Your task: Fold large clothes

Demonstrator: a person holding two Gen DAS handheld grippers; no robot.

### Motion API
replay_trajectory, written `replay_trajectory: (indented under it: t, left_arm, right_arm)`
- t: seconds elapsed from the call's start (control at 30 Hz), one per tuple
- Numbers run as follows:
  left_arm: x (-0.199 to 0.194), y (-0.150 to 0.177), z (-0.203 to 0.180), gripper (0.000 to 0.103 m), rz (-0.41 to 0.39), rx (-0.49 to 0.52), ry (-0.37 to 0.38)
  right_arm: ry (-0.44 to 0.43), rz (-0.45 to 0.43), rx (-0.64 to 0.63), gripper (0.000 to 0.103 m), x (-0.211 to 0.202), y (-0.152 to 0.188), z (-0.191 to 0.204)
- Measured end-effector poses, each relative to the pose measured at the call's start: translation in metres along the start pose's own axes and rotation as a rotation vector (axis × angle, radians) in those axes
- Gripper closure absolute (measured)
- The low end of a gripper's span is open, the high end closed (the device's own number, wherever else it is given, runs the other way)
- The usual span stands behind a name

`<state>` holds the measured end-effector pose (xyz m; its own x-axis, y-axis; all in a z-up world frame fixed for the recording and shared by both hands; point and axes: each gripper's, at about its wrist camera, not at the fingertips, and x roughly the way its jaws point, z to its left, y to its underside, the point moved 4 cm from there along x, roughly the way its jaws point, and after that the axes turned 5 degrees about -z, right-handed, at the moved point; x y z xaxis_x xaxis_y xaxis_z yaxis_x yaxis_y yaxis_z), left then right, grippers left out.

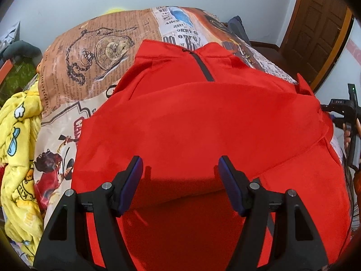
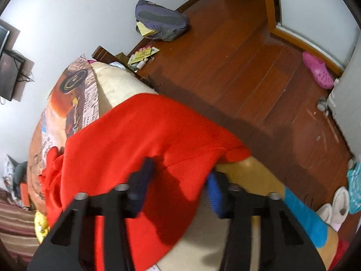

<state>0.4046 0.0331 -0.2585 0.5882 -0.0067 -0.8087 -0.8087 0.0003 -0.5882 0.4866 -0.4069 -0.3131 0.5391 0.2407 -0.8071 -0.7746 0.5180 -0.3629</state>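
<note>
We see the red zip-neck pullover (image 1: 191, 117) spread on the printed bedspread (image 1: 90, 52), its right side draping over the bed edge above the wooden floor (image 2: 237, 67). Our left gripper (image 1: 180, 176) hovers spread above the folded hem. Our right gripper (image 2: 178, 180) is spread, straddling the overhanging edge.
</note>
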Motion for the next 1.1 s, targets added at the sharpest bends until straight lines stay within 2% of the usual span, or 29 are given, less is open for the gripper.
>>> replay_trajectory:
  t: [0.07, 0.23, 0.37, 0.5, 0.67, 0.77, 0.87, 1.0, 1.1]
  left_arm:
    - [-0.001, 0.002, 0.002, 0.035, 0.002, 0.005, -0.004]
    - [-0.007, 0.005, 0.006, 0.035, -0.006, 0.013, -0.017]
    - [-0.017, 0.006, 0.007, 0.035, -0.022, 0.004, -0.005]
    - [-0.026, 0.007, 0.007, 0.035, -0.040, 0.013, 0.000]
    - [-0.037, 0.012, 0.007, 0.035, -0.059, 0.039, -0.006]
    - [-0.042, 0.017, 0.011, 0.035, -0.066, 0.042, -0.002]
    - [-0.043, 0.021, 0.015, 0.035, -0.063, 0.042, -0.001]
    - [-0.044, 0.030, 0.023, 0.035, -0.056, 0.039, -0.006]
    - [-0.044, 0.036, 0.028, 0.035, -0.046, 0.029, -0.001]
  right_arm:
    - [-0.021, -0.010, -0.011, 0.094, -0.005, -0.001, 0.004]
    - [-0.031, -0.115, -0.104, 0.094, -0.049, -0.009, 0.021]
    - [-0.073, -0.214, -0.181, 0.095, -0.096, -0.015, 0.043]
    - [-0.095, -0.294, -0.305, 0.095, -0.133, -0.010, 0.080]
    - [-0.133, -0.350, -0.513, 0.095, -0.160, 0.017, 0.146]
    - [-0.171, -0.324, -0.605, 0.095, -0.157, 0.038, 0.175]
    - [-0.218, -0.242, -0.663, 0.095, -0.141, 0.065, 0.197]
    - [-0.230, -0.086, -0.707, 0.095, -0.096, 0.106, 0.216]
    - [-0.205, 0.032, -0.730, 0.094, -0.064, 0.133, 0.218]
